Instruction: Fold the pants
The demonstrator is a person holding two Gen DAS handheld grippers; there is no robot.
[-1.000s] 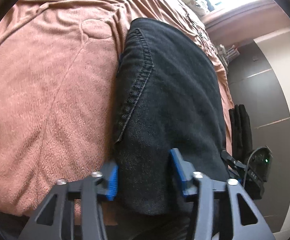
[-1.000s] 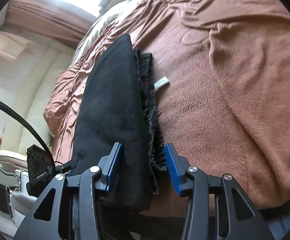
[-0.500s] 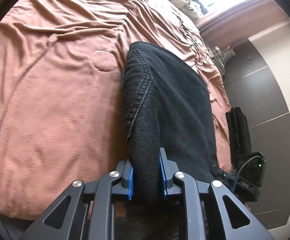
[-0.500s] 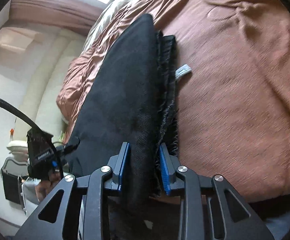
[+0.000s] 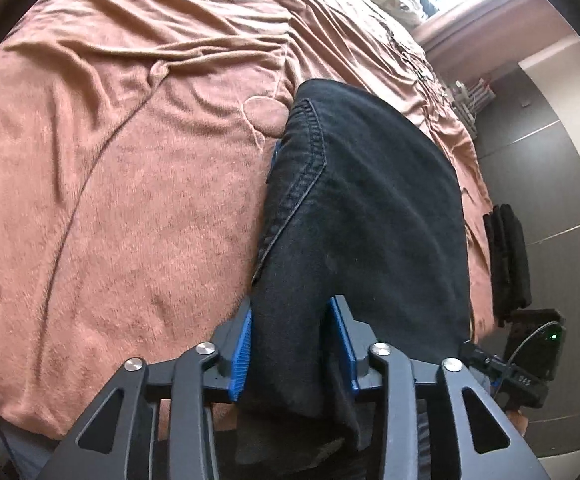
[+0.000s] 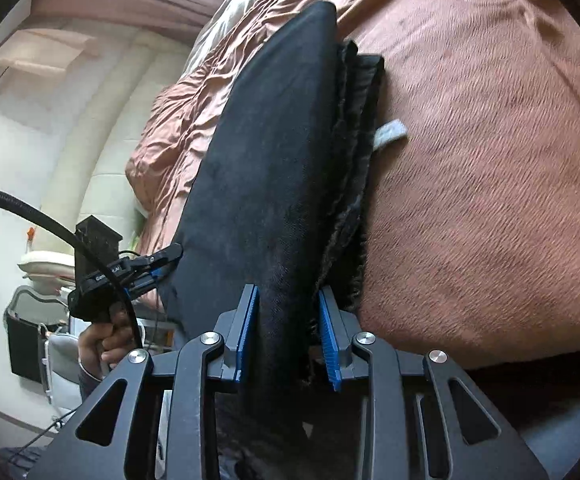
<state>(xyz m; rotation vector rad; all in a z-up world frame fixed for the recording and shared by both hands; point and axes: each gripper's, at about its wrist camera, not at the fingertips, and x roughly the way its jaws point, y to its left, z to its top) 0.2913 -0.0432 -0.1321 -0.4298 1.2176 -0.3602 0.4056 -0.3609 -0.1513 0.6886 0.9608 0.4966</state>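
A: So, what has just changed on the left side?

B: The left gripper (image 5: 290, 344) is opening. Half a second ago its blue pads were pinched tight on the black jeans (image 5: 369, 208); now the denim sits between them with a visible gap at the right pad (image 5: 339, 340), so I read it as released or nearly so.

A: And the right gripper (image 6: 286, 336)?

B: It is clenched on the other end, the frayed hem layers (image 6: 349, 184). Both of its pads press the cloth, much as they did half a second ago, whereas 1 second ago they stood wide around it.

A: Where are the jeans?

B: Folded into a long narrow strip, lying on the brown bedspread (image 5: 130, 200) near the bed's edge, stretched between the 2 grippers. The near ends droop over the edge towards the camera. A small white tag (image 6: 389, 134) pokes out beside the hem.

A: What does it mean for the fold?

B: My judgement: the pinch-and-shift was a tidy-up of the strip's position, and the left end is now being let go. The lengthwise fold looks done; a crosswise fold may remain.

A: Anything else different from earlier?

B: In the left view more of the rumpled bedspread shows beyond the jeans than 1 second ago, and the stitched pocket seam (image 5: 309, 152) sits farther up. In the right view the person's hand (image 6: 106, 340) holding the other handle is now plainly visible.
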